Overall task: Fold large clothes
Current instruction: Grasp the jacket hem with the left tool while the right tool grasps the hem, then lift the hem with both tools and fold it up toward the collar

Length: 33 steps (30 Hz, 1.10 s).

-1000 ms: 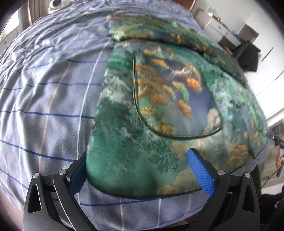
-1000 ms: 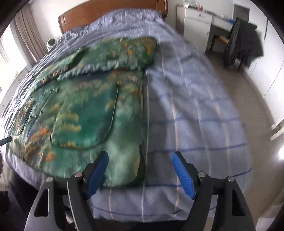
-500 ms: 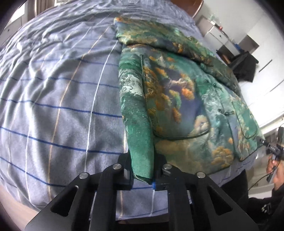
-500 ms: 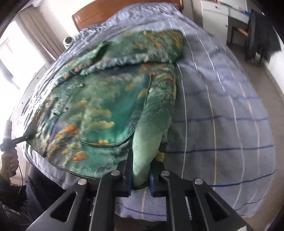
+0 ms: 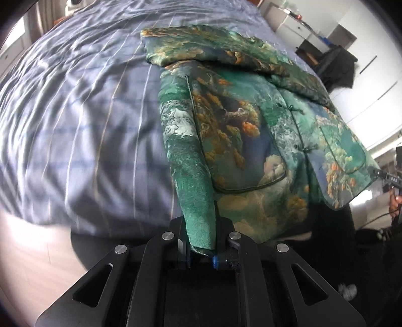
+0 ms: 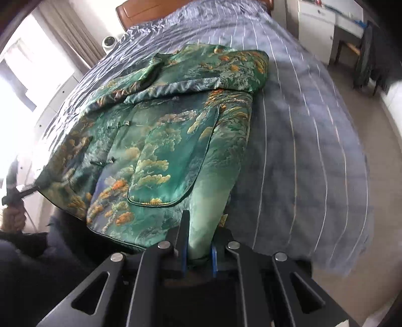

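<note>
Black linkages of the left gripper point(image 5: 201, 247) fill the near field; its jaws are clenched on a bunched bottom corner of the green brocade jacket point(image 5: 241, 130), the fabric rising as a narrow ridge straight out from between the blue pads. Right gripper point(image 6: 198, 254): jaws likewise clamped tight, grasping the opposite bottom corner of the jacket point(image 6: 160, 140), pale green cloth pinched upright between its 2 pads. Beyond both grips, the hem hangs lifted off the bed's near edge, while the jacket's body lies flat on the blue striped bedspread point(image 5: 83, 118), front side up, 2 piped patch pockets and knot fastenings visible. Farther back, a sleeve lies folded across the upper chest. Wooden headboard point(image 6: 150, 11) at the far end.
</note>
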{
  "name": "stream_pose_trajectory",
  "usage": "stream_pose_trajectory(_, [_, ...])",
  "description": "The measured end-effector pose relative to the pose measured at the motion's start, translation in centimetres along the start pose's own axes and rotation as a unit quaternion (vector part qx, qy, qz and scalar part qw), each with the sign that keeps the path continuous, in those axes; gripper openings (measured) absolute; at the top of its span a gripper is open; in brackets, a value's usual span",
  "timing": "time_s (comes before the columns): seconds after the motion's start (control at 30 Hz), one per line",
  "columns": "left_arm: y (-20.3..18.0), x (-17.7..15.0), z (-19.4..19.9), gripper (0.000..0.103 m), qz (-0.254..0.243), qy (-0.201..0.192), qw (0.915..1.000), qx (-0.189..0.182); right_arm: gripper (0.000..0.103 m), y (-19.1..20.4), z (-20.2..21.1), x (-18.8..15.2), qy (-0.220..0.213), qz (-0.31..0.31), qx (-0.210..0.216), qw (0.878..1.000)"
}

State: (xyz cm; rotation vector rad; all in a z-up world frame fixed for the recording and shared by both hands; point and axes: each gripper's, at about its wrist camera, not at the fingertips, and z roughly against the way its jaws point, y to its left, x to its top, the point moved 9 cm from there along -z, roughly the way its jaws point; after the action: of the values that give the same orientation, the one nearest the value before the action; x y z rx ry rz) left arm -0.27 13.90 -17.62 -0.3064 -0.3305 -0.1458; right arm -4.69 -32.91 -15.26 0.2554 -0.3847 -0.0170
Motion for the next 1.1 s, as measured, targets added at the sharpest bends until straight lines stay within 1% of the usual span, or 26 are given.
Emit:
stream_pose_trajectory(0.07, [-0.2,-0.3,2.0,0.009,0.012,-0.009,0.9998,-0.013,0.012,0.6,1.5,-1.2,0.003,-0.027,0.029,0.999])
stream_pose_trajectory(0.1, [-0.2,0.3,3.0,0.009,0.018,-0.019,0.9995,-0.019,0.012,0.8,2.1,-1.3,-0.001,-0.035,0.038,0.999])
stream_pose_trajectory(0.17, [0.0,3.0,5.3,0.009,0.028,-0.054,0.9974,-0.040,0.012,1.1,4.3,-0.1,-0.027,-0.062,0.071,0.995])
stream_pose_trajectory(0.23, [0.1,6.4,7.0,0.009,0.025,-0.094,0.9934,-0.060,0.012,1.1,5.8,2.6,-0.061,-0.072,0.091,0.991])
stream_pose_trajectory(0.27, [0.2,8.6,7.7,0.008,0.025,-0.114,0.9906,-0.072,0.012,0.8,6.6,4.7,-0.085,-0.074,0.100,0.989])
stream_pose_trajectory(0.3, [0.2,11.1,8.0,0.008,0.027,-0.132,0.9871,-0.086,0.012,0.5,6.7,6.0,-0.096,-0.075,0.105,0.987])
stream_pose_trajectory(0.33, [0.4,13.6,8.1,0.008,0.028,-0.149,0.9838,-0.096,0.012,0.0,6.7,8.3,-0.112,-0.079,0.113,0.984])
stream_pose_trajectory(0.37, [0.7,15.4,7.9,0.009,0.030,-0.158,0.9822,-0.097,0.012,-0.7,6.3,10.8,-0.126,-0.082,0.116,0.982])
stream_pose_trajectory(0.43, [1.4,19.9,6.4,0.009,0.036,-0.171,0.9805,-0.089,0.012,-1.7,4.6,14.7,-0.135,-0.087,0.125,0.979])
stream_pose_trajectory(0.47, [1.7,22.3,5.2,0.010,0.040,-0.174,0.9808,-0.078,0.012,-2.2,3.6,16.5,-0.137,-0.093,0.126,0.978])
stream_pose_trajectory(0.53, [2.2,26.3,2.4,0.017,0.049,-0.168,0.9831,-0.051,0.012,-3.5,0.1,20.4,-0.129,-0.110,0.130,0.977])
stream_pose_trajectory(0.57, [2.2,27.4,1.2,0.023,0.051,-0.161,0.9847,-0.041,0.012,-4.5,-1.9,22.2,-0.123,-0.117,0.128,0.977])
stream_pose_trajectory(0.6, [2.7,28.7,-0.3,0.040,0.054,-0.152,0.9869,-0.012,0.012,-5.1,-3.5,23.4,-0.122,-0.124,0.123,0.977])
stream_pose_trajectory(0.63, [3.1,29.8,-1.5,0.049,0.058,-0.145,0.9877,0.009,0.013,-5.6,-4.9,24.3,-0.119,-0.129,0.124,0.977])
stream_pose_trajectory(0.67, [3.2,30.5,-2.1,0.065,0.059,-0.141,0.9882,0.013,0.014,-6.3,-6.4,25.3,-0.114,-0.143,0.127,0.975])
stream_pose_trajectory(0.7, [3.4,31.2,-2.6,0.075,0.063,-0.138,0.9882,0.018,0.015,-6.6,-7.2,25.7,-0.113,-0.157,0.128,0.973])
stream_pose_trajectory(0.73, [3.6,31.5,-2.7,0.079,0.067,-0.138,0.9881,0.015,0.022,-7.3,-8.2,26.2,-0.111,-0.179,0.134,0.968])
stream_pose_trajectory(0.77, [3.8,32.0,-2.8,0.085,0.071,-0.136,0.9881,0.003,0.031,-7.5,-8.8,26.6,-0.110,-0.193,0.142,0.965])
stream_pose_trajectory(0.8, [4.1,32.3,-2.5,0.089,0.076,-0.137,0.9875,-0.013,0.036,-7.7,-9.2,26.9,-0.110,-0.209,0.154,0.959])
stream_pose_trajectory(0.83, [4.4,32.3,-2.2,0.091,0.079,-0.139,0.9869,-0.022,0.051,-7.8,-9.5,27.3,-0.110,-0.227,0.174,0.952])
stream_pose_trajectory(0.87, [4.8,32.3,-2.0,0.094,0.080,-0.140,0.9865,-0.028,0.078,-7.7,-9.3,27.7,-0.114,-0.241,0.198,0.943])
stream_pose_trajectory(0.93, [5.6,31.7,-1.9,0.096,0.079,-0.140,0.9864,-0.032,0.097,-8.1,-8.3,28.7,-0.140,-0.249,0.215,0.934])
stream_pose_trajectory(1.0, [6.4,30.9,-2.7,0.096,0.077,-0.134,0.9876,-0.031,0.097,-8.4,-7.5,29.4,-0.156,-0.244,0.214,0.933])
stream_pose_trajectory(1.03, [6.3,30.7,-3.3,0.096,0.073,-0.129,0.9884,-0.033,0.097,-8.5,-7.3,29.5,-0.154,-0.236,0.203,0.938])
stream_pose_trajectory(1.07, [6.2,30.3,-4.1,0.096,0.066,-0.124,0.9895,-0.035,0.097,-8.5,-7.3,29.5,-0.151,-0.222,0.182,0.946])
stream_pose_trajectory(1.1, [6.0,30.0,-5.3,0.096,0.056,-0.114,0.9913,-0.035,0.097,-8.2,-7.5,29.5,-0.145,-0.193,0.151,0.959])
